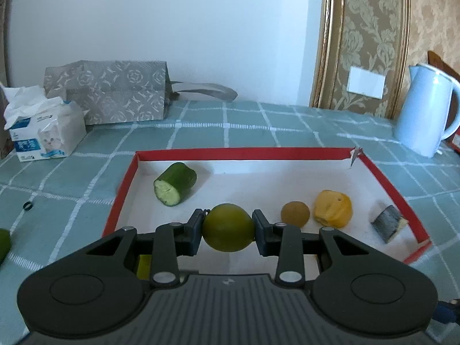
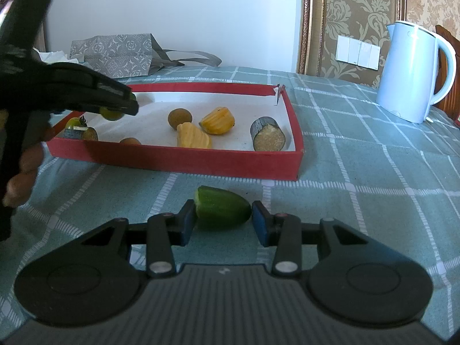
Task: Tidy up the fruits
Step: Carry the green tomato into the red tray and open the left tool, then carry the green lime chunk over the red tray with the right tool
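My left gripper (image 1: 228,228) is shut on a round green fruit (image 1: 228,227) and holds it over the near left part of the red-walled tray (image 1: 244,153). The tray holds a cucumber chunk (image 1: 175,183), a brown round fruit (image 1: 295,214), a yellow piece (image 1: 333,208) and a dark-skinned chunk (image 1: 388,222). In the right wrist view the left gripper (image 2: 115,106) hangs over the tray (image 2: 178,158) with the green fruit (image 2: 110,113). My right gripper (image 2: 224,215) brackets a cucumber end piece (image 2: 221,208) lying on the tablecloth before the tray; the pads sit at its ends.
A white kettle (image 2: 414,74) stands at the back right. A patterned bag (image 1: 115,92) and a tissue pack (image 1: 43,132) sit at the back left. Another green piece (image 1: 4,243) lies on the cloth far left. A small tomato (image 2: 74,122) lies in the tray's left corner.
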`<state>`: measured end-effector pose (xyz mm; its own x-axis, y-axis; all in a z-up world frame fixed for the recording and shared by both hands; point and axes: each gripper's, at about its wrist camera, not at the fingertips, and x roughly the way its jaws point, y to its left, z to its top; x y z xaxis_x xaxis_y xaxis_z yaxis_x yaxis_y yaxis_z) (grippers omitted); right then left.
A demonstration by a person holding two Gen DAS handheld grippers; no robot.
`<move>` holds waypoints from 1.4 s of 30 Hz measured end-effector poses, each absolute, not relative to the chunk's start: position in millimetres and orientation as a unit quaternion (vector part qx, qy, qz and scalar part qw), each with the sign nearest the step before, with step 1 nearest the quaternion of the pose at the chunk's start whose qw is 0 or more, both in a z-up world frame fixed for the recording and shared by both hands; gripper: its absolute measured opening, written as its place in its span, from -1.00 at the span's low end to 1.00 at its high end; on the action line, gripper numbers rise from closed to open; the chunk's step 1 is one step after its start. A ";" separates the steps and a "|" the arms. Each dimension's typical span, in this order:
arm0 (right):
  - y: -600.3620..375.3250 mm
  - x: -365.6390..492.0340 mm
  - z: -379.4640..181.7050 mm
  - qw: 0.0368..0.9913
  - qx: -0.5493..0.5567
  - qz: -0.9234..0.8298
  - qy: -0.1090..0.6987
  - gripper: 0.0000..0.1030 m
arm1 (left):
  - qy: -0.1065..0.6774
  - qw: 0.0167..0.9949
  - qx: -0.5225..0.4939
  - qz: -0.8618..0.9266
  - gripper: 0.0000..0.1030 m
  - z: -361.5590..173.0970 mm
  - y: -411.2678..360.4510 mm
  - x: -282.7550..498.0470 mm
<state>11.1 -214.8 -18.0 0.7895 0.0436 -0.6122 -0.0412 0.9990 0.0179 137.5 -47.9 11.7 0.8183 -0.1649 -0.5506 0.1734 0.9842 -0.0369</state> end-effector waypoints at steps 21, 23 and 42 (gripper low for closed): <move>-215.2 11.4 -18.2 0.946 0.001 0.023 0.323 -0.21 | 0.266 0.963 0.015 -0.047 0.24 4.9 -43.4 145.2; -215.2 11.4 -18.2 0.946 0.001 0.023 0.323 -0.21 | 0.256 0.965 0.014 -0.052 0.24 7.9 -40.2 136.9; -216.5 10.6 -17.6 0.946 0.004 0.024 0.323 -0.21 | 0.226 0.971 -0.021 -0.069 0.32 14.7 -4.1 59.0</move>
